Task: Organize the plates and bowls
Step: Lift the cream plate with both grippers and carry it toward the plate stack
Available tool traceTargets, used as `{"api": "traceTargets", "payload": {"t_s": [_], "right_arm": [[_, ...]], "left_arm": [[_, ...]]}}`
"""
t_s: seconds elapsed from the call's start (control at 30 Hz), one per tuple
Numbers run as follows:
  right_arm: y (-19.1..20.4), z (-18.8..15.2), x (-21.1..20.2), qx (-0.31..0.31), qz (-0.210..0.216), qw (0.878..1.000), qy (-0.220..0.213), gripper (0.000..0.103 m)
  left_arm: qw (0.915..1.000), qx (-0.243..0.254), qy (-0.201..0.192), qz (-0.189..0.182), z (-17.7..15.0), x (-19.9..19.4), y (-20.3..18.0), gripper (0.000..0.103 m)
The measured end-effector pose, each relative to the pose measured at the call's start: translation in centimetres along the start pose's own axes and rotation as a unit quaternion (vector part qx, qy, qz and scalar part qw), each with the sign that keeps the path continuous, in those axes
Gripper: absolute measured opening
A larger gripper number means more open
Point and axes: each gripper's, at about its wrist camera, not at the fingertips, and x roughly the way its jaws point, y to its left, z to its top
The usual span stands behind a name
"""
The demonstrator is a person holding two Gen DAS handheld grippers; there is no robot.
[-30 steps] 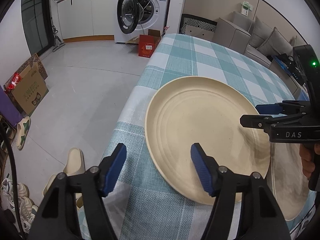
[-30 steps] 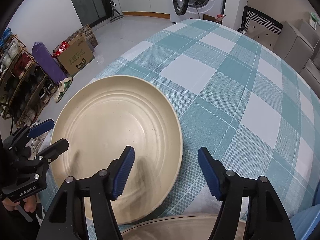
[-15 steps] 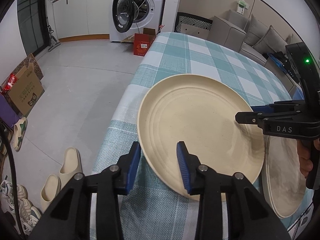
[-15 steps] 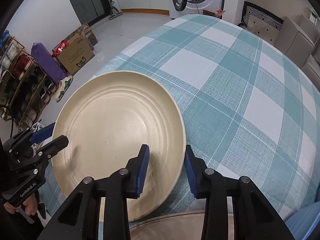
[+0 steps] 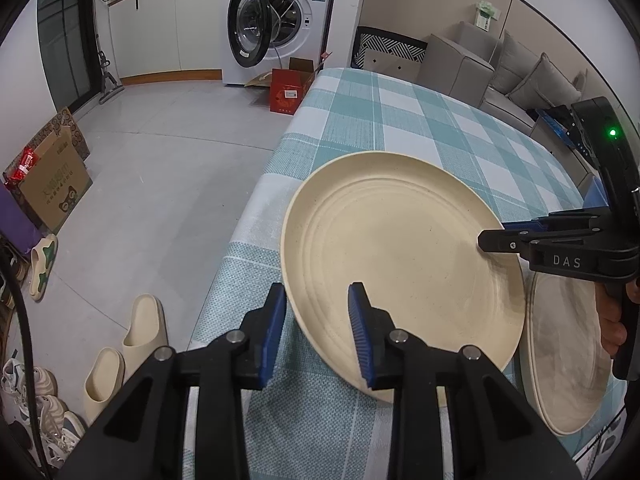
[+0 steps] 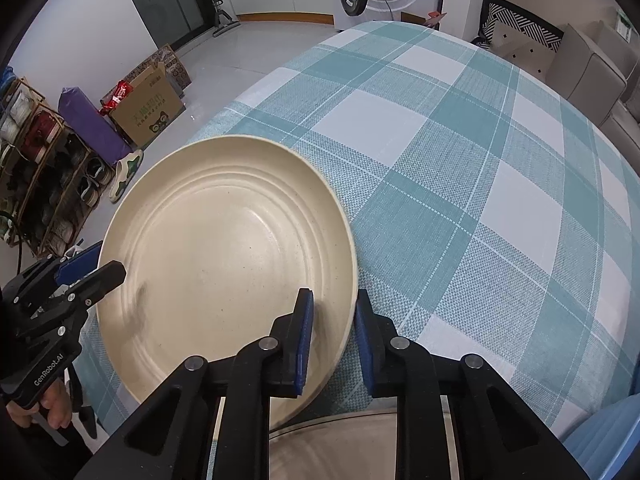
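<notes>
- Left gripper (image 5: 316, 320): jaws have just been closing, now straddling the near rim of the cream plate (image 5: 400, 256) at the table (image 5: 400, 120) edge.
- Right gripper (image 6: 332, 332): likewise closing, pinching the opposite rim.
- Second plate (image 5: 568, 360) waits alongside; stacking looks barely begun.

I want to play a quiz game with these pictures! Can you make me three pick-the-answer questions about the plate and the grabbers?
1. Where is the big plate?
A on the floor
B on the checked tablecloth
C in the washing machine

2. What colour is it?
A cream
B red
C black

3. How is the right gripper?
A wide open, far away
B closed on the plate's rim
C holding a shoe

Answers: 1 B, cloth shows all round it. 2 A, pale cream. 3 B, its blue pads sit either side of the rim, having just been closing.
</notes>
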Motion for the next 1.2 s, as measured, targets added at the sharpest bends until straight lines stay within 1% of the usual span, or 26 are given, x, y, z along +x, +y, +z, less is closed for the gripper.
{"api": "traceTargets", "payload": {"t_s": [0.53,0.83,1.2], "right_arm": [[0.6,0.2,-1.6,-0.007,0.003,1.0,-0.007,0.02],[1.3,-0.1,-3.2,-0.017,-0.008,1.0,-0.014,0.02],[0.4,-1.4,-5.5,-0.002,-0.017,1.0,-0.018,0.02]], "left_arm": [[0.9998,-0.004,-0.018,0.004,0.4,-1.6,0.5,0.03],[0.9996,0.0,-0.029,0.002,0.5,-2.8,0.3,0.03],[0.999,0.015,-0.037,-0.019,0.6,-4.1,-1.0,0.03]]}}
